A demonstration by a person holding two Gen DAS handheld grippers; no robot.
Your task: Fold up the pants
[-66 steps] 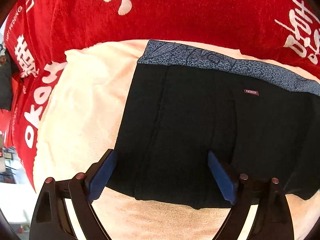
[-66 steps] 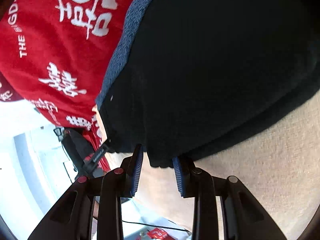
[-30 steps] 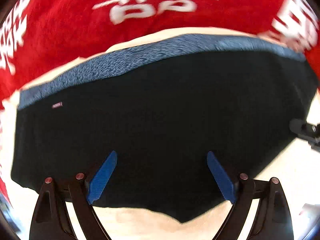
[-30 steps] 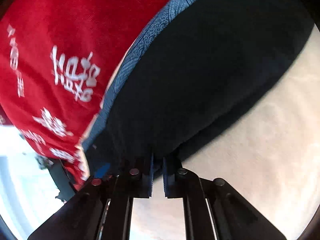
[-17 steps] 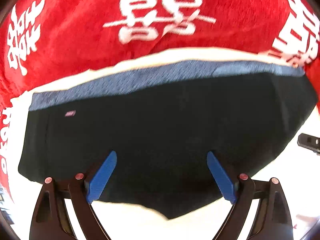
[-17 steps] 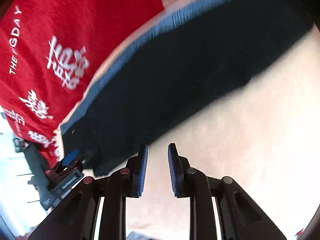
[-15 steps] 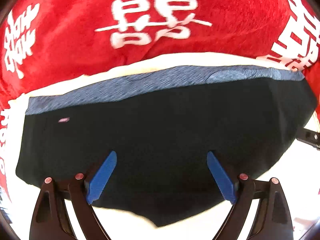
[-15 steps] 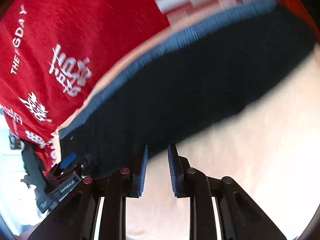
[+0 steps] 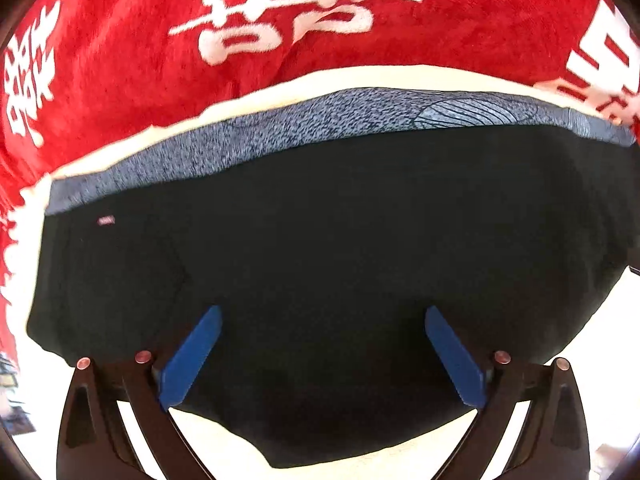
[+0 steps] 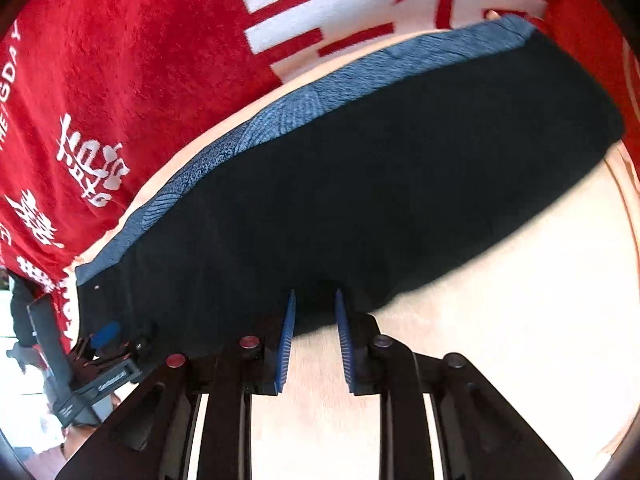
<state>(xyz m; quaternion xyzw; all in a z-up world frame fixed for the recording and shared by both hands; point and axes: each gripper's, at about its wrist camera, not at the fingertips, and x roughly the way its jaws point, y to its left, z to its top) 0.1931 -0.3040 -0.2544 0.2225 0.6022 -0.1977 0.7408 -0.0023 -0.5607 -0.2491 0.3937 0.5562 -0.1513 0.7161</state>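
Note:
The black pants point(image 9: 320, 248) lie folded flat on a cream cloth, with a blue-grey patterned waistband point(image 9: 304, 132) along the far edge. My left gripper point(image 9: 320, 316) hovers over their near edge with its blue pads wide open and empty. In the right wrist view the pants point(image 10: 360, 168) run diagonally, waistband point(image 10: 320, 100) at the upper left. My right gripper point(image 10: 314, 300) is at their near edge, its pads a narrow gap apart with nothing between them. The left gripper also shows in the right wrist view point(image 10: 104, 336) at the pants' left end.
A cream cloth point(image 10: 500, 300) lies under the pants. A red blanket with white characters point(image 9: 280, 20) covers the surface beyond it. Bright room clutter shows past the left edge point(image 10: 24, 360) in the right wrist view.
My right gripper let go of the pants' corner, opened a little and drew back along the near edge. My left gripper stayed open and shifted right over the pants.

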